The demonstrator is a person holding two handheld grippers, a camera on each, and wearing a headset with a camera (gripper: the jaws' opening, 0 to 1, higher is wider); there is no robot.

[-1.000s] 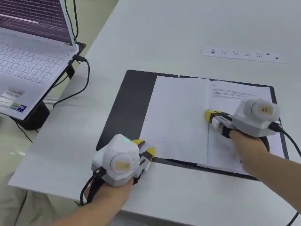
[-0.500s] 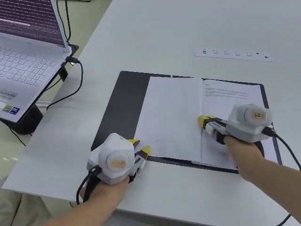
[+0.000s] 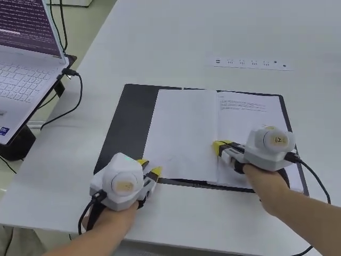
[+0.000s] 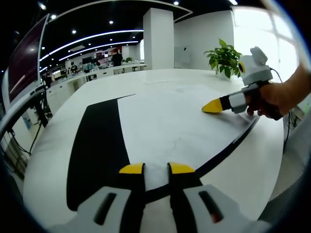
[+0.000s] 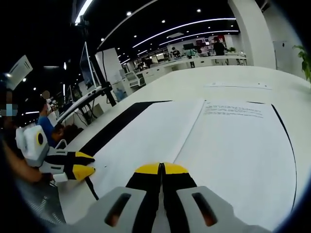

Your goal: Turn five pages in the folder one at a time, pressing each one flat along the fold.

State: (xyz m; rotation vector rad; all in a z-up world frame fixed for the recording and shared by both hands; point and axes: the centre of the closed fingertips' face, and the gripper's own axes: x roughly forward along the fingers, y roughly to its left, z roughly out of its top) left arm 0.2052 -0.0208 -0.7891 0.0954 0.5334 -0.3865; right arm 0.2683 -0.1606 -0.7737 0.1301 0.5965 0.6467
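The folder lies open on the white table, its black cover (image 3: pixel 128 122) on the left and white pages (image 3: pixel 186 133) across the middle. A printed page (image 3: pixel 250 114) lies right of the fold (image 3: pixel 217 114). My right gripper (image 3: pixel 218 146) is shut, its yellow tips down on the fold in its lower half; its own view shows the tips (image 5: pixel 161 169) together on the paper. My left gripper (image 3: pixel 149 172) sits at the near edge of the left page, jaws a little apart (image 4: pixel 155 168), nothing between them. The right gripper (image 4: pixel 209 107) shows across the page.
An open laptop (image 3: pixel 21 80) stands at the far left with a black cable (image 3: pixel 69 101) running toward the folder. A white power strip (image 3: pixel 250 63) lies beyond the folder. The table's near edge (image 3: pixel 202 234) is close behind both hands.
The right gripper has slid down the fold toward the near edge of the folder. The left gripper has stayed at the page's near edge. The head camera has shifted.
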